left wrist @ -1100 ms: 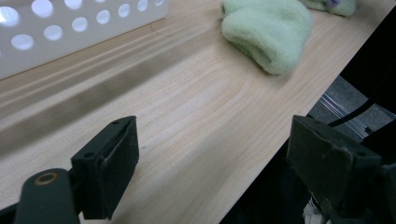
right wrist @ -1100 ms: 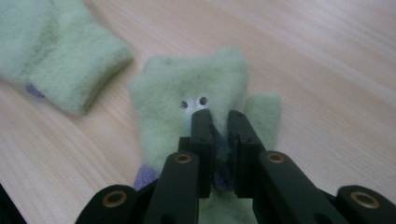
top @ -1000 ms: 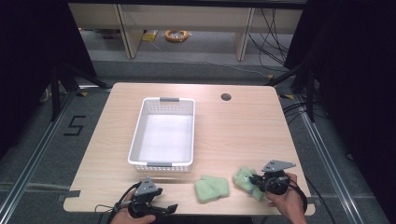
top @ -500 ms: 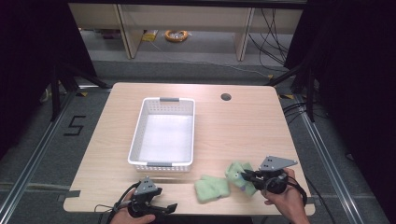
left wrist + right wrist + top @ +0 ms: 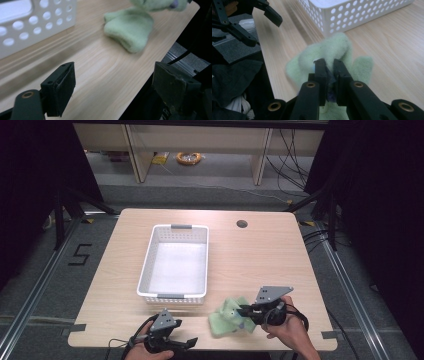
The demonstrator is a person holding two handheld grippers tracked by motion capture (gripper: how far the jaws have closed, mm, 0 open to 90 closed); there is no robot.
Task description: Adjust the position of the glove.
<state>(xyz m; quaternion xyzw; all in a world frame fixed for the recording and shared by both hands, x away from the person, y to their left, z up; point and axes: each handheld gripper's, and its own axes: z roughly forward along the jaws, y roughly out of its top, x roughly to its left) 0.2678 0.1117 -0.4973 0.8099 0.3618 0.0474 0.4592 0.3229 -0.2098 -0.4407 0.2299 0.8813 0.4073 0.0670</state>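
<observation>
Two fuzzy pale-green cloth pieces are near the table's front edge. One green piece (image 5: 221, 326) (image 5: 128, 28) lies flat on the wood. The other green piece (image 5: 232, 307) (image 5: 329, 47) is pinched in my right gripper (image 5: 245, 311) (image 5: 330, 66), which is shut on it and holds it just above and partly over the lying one. A white perforated basket (image 5: 148, 266) (image 5: 352, 15) stands empty behind them. My left gripper (image 5: 182, 343) (image 5: 117, 90) is open at the front edge, left of the lying piece, with nothing between its jaws.
A round cable hole (image 5: 242, 224) sits in the tabletop at the back right. Bare wood lies right of the basket. The table's front edge (image 5: 147, 75) runs right under my left gripper, with dark floor beyond.
My right gripper has carried its green piece to the left, from apart to right over the lying piece. The left gripper has stayed put and open.
</observation>
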